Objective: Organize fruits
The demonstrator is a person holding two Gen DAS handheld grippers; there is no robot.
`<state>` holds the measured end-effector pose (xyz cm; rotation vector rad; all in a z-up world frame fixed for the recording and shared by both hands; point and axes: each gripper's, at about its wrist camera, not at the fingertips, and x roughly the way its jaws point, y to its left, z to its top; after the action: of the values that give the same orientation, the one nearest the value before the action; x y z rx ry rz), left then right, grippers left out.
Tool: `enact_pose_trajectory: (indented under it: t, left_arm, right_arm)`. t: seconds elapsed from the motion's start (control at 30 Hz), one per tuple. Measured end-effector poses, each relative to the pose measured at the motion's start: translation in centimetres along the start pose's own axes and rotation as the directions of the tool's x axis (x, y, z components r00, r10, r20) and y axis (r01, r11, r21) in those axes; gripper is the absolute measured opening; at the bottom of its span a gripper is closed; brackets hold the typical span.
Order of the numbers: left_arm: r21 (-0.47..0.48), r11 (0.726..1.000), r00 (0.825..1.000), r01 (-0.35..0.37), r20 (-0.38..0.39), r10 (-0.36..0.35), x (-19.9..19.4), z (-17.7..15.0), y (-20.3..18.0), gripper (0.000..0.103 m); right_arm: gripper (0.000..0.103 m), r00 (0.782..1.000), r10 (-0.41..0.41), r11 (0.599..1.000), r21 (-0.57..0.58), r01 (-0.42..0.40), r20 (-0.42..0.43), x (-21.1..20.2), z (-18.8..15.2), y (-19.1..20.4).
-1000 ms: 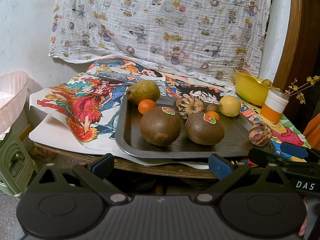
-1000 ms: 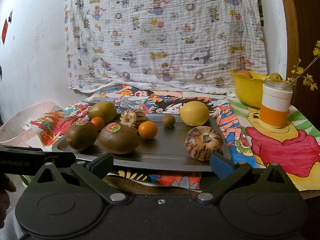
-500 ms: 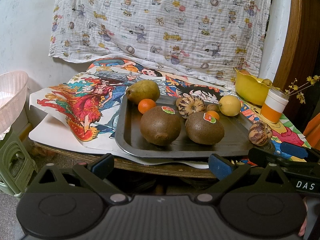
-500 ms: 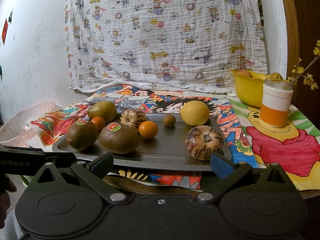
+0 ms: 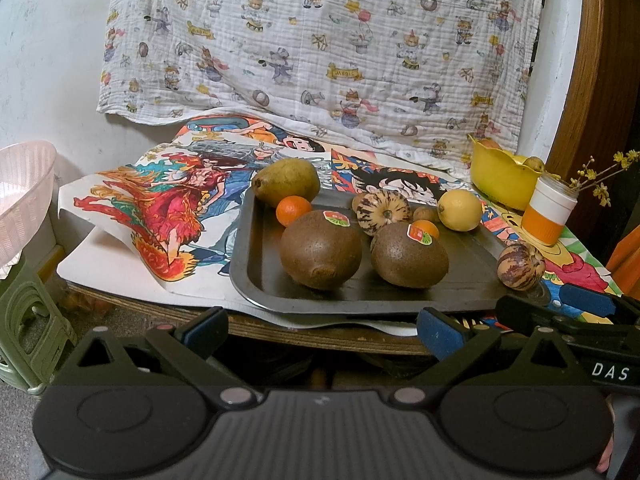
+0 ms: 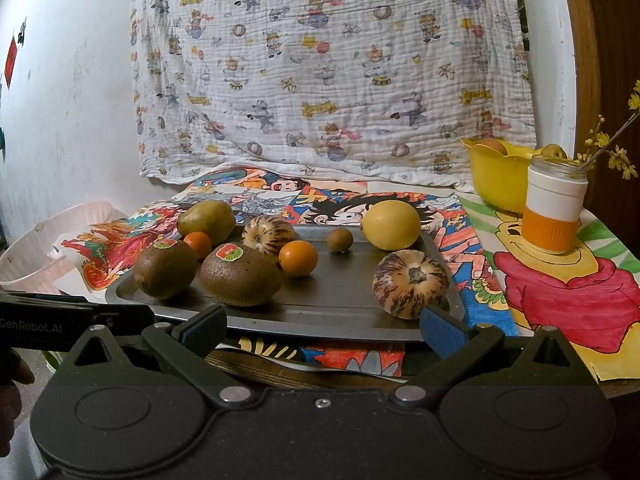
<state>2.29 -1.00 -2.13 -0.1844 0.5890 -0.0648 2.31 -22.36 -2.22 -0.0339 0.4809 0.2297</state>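
A dark metal tray (image 5: 256, 280) (image 6: 344, 292) holds two big brown kiwis (image 5: 320, 254) (image 6: 239, 276), a green pear (image 5: 287, 181) (image 6: 206, 221), two small oranges (image 5: 293, 210) (image 6: 298, 258), two striped melons (image 5: 521, 266) (image 6: 410, 282), a lemon (image 5: 459, 210) (image 6: 391, 224) and a small brown fruit (image 6: 340, 239). My left gripper (image 5: 322, 330) is open and empty, below the tray's front edge. My right gripper (image 6: 322, 330) is open and empty, at the tray's front edge by the near striped melon.
A yellow bowl (image 5: 500, 176) (image 6: 496, 178) with fruit stands at the back right. A white and orange jar (image 5: 550, 214) (image 6: 554, 210) with twigs stands beside it. A pale basket (image 5: 22, 184) (image 6: 60, 240) sits left of the table on a green stool (image 5: 28, 320). Cartoon posters cover the table.
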Motion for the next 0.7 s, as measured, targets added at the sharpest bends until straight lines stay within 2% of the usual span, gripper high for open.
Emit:
enact_pose_trajectory:
  t: [0.53,0.7]
  left_arm:
    - [-0.001,1.000,1.000,0.001,-0.002,-0.001,0.10,0.09,0.02,0.102]
    - [0.021,1.000,1.000,-0.020,-0.007,0.020,0.15,-0.18,-0.21,0.102]
  right_arm:
    - [0.102,1.000,-0.001,1.000,0.002,0.001,0.000,-0.02,0.02,-0.10]
    - [0.102,1.000,0.000,1.000,0.002,0.000,0.000,-0.03,-0.04,0.05]
